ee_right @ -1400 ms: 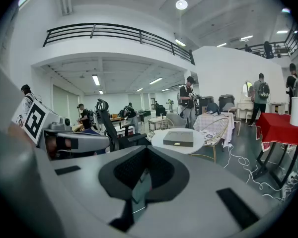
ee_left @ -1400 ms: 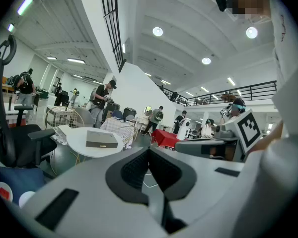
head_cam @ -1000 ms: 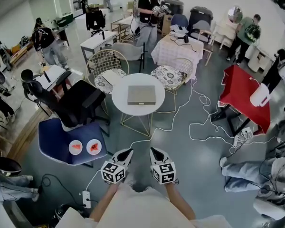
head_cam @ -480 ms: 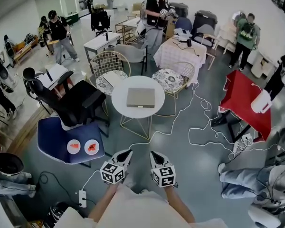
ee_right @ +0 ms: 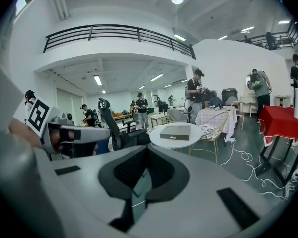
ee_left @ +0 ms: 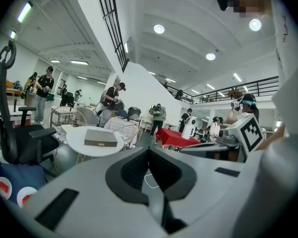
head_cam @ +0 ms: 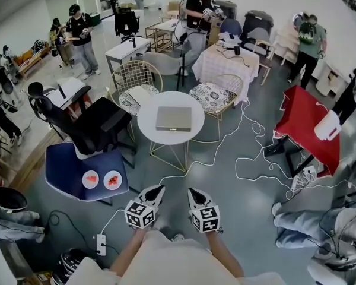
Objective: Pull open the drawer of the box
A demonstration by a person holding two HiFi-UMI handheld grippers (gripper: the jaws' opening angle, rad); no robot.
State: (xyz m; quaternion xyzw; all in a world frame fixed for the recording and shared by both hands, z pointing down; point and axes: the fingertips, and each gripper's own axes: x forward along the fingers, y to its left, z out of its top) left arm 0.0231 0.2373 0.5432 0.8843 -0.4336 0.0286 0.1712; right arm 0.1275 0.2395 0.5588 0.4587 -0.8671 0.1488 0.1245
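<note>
A flat grey box (head_cam: 173,119) lies on the middle of a round white table (head_cam: 148,126), well ahead of me across bare floor. My left gripper (head_cam: 156,190) and right gripper (head_cam: 193,191) are held side by side low in the head view, far short of the table. Both point toward it, and each one's jaws are shut with nothing held. The left gripper view shows the box (ee_left: 100,138) beyond the left gripper (ee_left: 149,150). In the right gripper view the box (ee_right: 175,132) sits past the right gripper (ee_right: 146,148). No drawer gap shows from here.
A black office chair (head_cam: 89,126) and a blue seat (head_cam: 65,165) holding two small plates stand left of the table. Wire chairs (head_cam: 133,82) stand behind it. A white cable (head_cam: 249,159) loops over the floor to the right, near a red table (head_cam: 305,123). Several people stand around.
Both grippers keep the same shut pose. The view has shifted slightly, and people at the back left have walked to new spots.
</note>
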